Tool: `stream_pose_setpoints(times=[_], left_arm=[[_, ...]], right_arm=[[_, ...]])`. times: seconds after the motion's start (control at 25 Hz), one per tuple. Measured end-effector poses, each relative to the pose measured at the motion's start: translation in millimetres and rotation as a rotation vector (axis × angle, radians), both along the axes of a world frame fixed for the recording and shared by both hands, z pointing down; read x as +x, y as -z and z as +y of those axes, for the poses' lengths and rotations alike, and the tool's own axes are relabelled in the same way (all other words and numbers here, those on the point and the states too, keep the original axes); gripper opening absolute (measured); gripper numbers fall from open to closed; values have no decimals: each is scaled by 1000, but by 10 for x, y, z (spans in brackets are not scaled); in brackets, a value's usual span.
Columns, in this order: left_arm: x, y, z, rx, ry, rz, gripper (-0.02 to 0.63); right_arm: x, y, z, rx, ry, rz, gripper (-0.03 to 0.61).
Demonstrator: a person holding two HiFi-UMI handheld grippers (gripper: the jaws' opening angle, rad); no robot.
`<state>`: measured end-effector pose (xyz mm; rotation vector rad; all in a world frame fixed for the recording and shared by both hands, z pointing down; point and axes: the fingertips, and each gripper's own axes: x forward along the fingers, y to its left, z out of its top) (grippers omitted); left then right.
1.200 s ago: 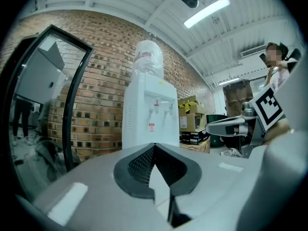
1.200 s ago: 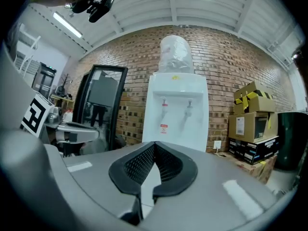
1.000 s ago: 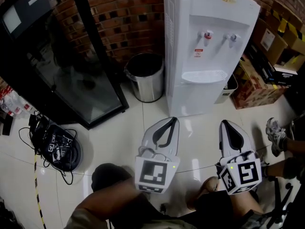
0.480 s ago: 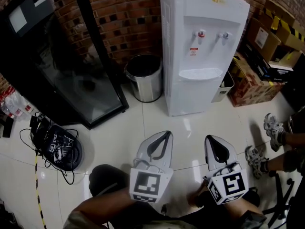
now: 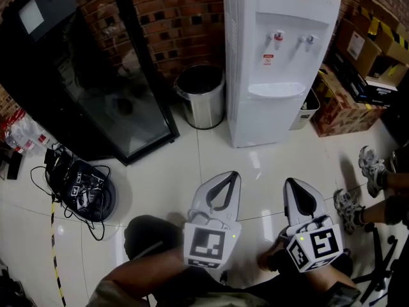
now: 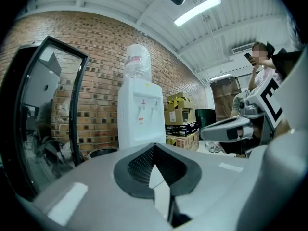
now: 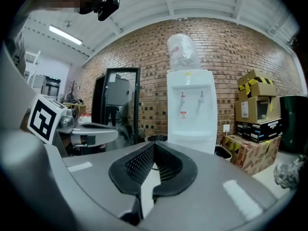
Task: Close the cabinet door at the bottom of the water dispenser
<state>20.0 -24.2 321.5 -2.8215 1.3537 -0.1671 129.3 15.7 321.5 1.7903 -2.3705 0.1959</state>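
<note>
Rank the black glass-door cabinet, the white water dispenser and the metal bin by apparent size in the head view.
1. black glass-door cabinet, largest
2. white water dispenser
3. metal bin, clearly smallest

Open floor tiles before water dispenser; trash bin flanks left, cardboard boxes right.

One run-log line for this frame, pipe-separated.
left tool: shut, empty | right tool: shut, empty | white plastic water dispenser: ahead, not touched | bottom cabinet door: looks closed
</note>
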Motion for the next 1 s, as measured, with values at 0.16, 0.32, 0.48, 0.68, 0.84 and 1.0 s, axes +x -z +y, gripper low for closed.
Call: stream_pose_setpoints(times=[0.16, 0.32, 0.48, 0.68, 0.84, 1.0], left_arm=[[40, 98, -1, 16, -6, 20, 0], [27, 58, -20, -9, 1, 34, 0], [27, 84, -50, -5, 0, 30, 0], [93, 71, -54, -12, -7, 39, 0], [101, 113, -76, -2, -5, 39, 0], [105, 124, -88, 0, -4, 40, 0]], right_arm=[[41, -61, -15, -16, -9, 11, 0], [57, 9, -70, -3, -18, -10, 0], [6, 41, -122, 3, -6, -20, 0], [44, 15, -149, -4, -10, -23, 0], [117, 52, -168, 5, -29, -33, 0], [142, 88, -182, 12, -36, -38, 0]])
